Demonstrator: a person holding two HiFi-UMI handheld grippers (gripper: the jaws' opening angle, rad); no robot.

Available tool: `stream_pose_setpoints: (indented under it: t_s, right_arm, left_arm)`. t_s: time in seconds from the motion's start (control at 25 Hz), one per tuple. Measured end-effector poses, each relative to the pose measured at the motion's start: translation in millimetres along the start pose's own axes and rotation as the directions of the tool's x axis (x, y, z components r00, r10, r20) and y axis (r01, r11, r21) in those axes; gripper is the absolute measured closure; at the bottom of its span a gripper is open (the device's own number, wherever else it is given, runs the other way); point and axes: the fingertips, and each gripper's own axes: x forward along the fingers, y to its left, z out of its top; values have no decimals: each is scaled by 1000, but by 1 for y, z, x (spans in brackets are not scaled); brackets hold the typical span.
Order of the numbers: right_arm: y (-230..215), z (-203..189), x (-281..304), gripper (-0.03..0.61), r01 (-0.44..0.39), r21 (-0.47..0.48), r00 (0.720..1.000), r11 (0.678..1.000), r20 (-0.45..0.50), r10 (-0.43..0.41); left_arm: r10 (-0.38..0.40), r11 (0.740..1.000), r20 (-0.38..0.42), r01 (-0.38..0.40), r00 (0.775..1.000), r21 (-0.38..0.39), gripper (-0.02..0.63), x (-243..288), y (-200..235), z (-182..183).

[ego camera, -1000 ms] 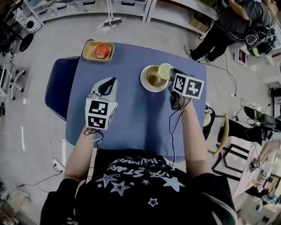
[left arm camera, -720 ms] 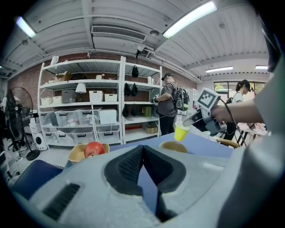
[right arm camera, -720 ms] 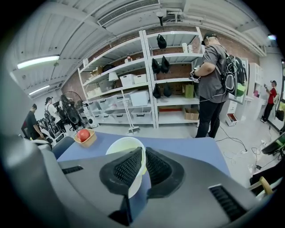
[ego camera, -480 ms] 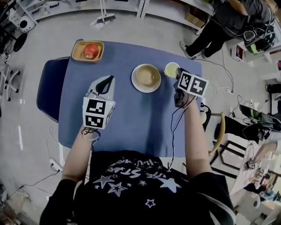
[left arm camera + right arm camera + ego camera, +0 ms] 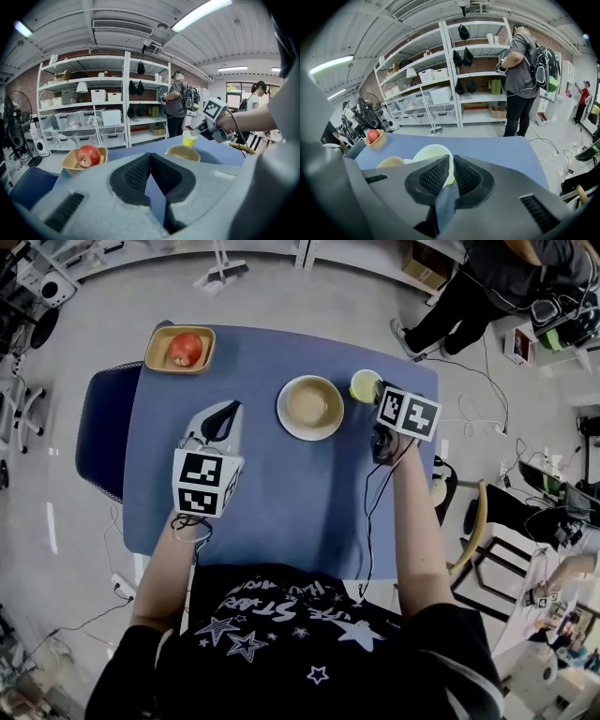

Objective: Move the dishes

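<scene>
Yellow cup (image 5: 364,385), upper right of blue table (image 5: 281,502), just beside tan bowl (image 5: 310,404); right gripper (image 5: 451,161) pinches its rim wall, likely for carrying. Left gripper (image 5: 150,158) pressed together, empty, idle mid-left.

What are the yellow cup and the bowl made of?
The cup looks like thin plastic or paper: it has a thin rim and a flat, matte yellow colour. The bowl looks like ceramic or hard plastic: it is smooth and tan inside, with a thick pale rim. Neither is certain from here.
</scene>
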Motion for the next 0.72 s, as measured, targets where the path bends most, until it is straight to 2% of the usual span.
stream_pose_setpoints:
  t_s: [0.2, 0.32, 0.72]
  right_arm:
    - [-3, -3, 3, 540, 9, -15, 1000, 1000, -6, -9]
    - [-1, -2, 1, 491, 0, -24, 1000, 1000, -9, 0]
    - [-6, 9, -14, 397, 26, -43, 999, 999, 37, -24]
  left_arm:
    - [-4, 1000, -13, 4, 1000, -3, 594, 3, -5, -3]
    - [-5, 1000, -15, 5, 1000, -2, 594, 1, -6, -1]
    - [-3, 1000, 6, 2, 1000, 3, 594, -1, -6, 4]
